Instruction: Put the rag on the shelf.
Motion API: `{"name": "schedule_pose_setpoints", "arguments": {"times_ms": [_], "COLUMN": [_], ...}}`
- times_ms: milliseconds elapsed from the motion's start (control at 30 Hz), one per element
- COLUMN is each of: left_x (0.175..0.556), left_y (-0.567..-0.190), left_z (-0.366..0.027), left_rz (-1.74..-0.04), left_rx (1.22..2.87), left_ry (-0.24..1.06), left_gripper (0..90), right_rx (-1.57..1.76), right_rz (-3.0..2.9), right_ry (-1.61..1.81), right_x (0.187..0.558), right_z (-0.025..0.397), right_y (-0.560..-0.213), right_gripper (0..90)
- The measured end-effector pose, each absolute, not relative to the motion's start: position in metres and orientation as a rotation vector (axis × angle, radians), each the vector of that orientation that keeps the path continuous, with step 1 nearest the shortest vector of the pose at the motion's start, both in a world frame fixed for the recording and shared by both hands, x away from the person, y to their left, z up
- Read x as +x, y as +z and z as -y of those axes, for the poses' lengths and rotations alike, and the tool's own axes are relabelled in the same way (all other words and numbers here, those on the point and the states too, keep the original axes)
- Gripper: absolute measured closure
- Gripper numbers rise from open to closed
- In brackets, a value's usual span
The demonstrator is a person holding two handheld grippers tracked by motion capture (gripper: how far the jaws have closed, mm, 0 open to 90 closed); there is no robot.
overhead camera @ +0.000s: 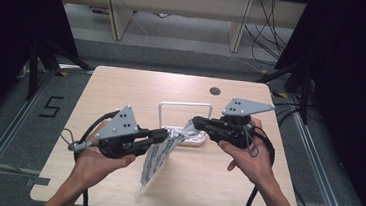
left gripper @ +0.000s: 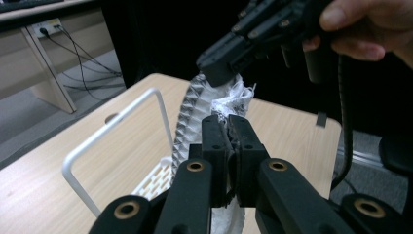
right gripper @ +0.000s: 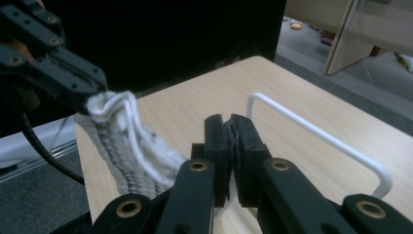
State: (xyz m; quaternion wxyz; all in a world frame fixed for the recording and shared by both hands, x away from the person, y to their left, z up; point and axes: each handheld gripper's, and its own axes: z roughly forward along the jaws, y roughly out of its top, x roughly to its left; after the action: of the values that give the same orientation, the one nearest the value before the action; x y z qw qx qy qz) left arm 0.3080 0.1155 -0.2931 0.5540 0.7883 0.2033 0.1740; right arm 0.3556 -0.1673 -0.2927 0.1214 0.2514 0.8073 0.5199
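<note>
A white and grey patterned cloth [overhead camera: 159,156] hangs stretched between both grippers over the wooden table [overhead camera: 122,87], its lower end reaching toward the front edge. My left gripper [overhead camera: 163,134] is shut on the cloth's edge, the jaws [left gripper: 228,124] pinched on the fabric [left gripper: 195,107]. My right gripper [overhead camera: 197,122] is shut on the upper corner, just right of a white wire rack [overhead camera: 186,103]. In the right gripper view its own jaws [right gripper: 229,126] are pressed together on cloth, and the left gripper [right gripper: 92,92] holds a bunched white edge [right gripper: 126,146]. The rack's bar [right gripper: 316,131] stands behind.
The rack's slotted base [overhead camera: 190,138] sits mid-table under the cloth. A round cable hole [overhead camera: 215,91] lies near the far edge. Wooden desk legs [overhead camera: 116,12] and loose cables [overhead camera: 267,35] are beyond the table, with black curtains on both sides.
</note>
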Motion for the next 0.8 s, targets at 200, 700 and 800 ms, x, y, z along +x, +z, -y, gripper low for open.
{"name": "schedule_pose_setpoints", "arguments": {"times_ms": [200, 700, 800], "left_x": [0.321, 0.359, 0.366], "left_y": [-0.28, -0.259, -0.255], "left_z": [-0.116, -0.093, -0.093], "left_rz": [-0.503, -0.529, -0.542], "left_rx": [1.832, 1.794, 1.778], "left_ry": [0.421, 0.451, 0.452], "left_gripper": [86.2, 86.2, 86.2], "right_rx": [0.728, 0.825, 0.818], "right_rz": [-2.34, -2.221, -2.208], "right_ry": [1.501, 1.476, 1.464], "right_x": [0.357, 0.376, 0.382], "right_z": [0.17, 0.19, 0.19], "right_y": [-0.277, -0.249, -0.241], "right_gripper": [87.1, 87.1, 87.1]}}
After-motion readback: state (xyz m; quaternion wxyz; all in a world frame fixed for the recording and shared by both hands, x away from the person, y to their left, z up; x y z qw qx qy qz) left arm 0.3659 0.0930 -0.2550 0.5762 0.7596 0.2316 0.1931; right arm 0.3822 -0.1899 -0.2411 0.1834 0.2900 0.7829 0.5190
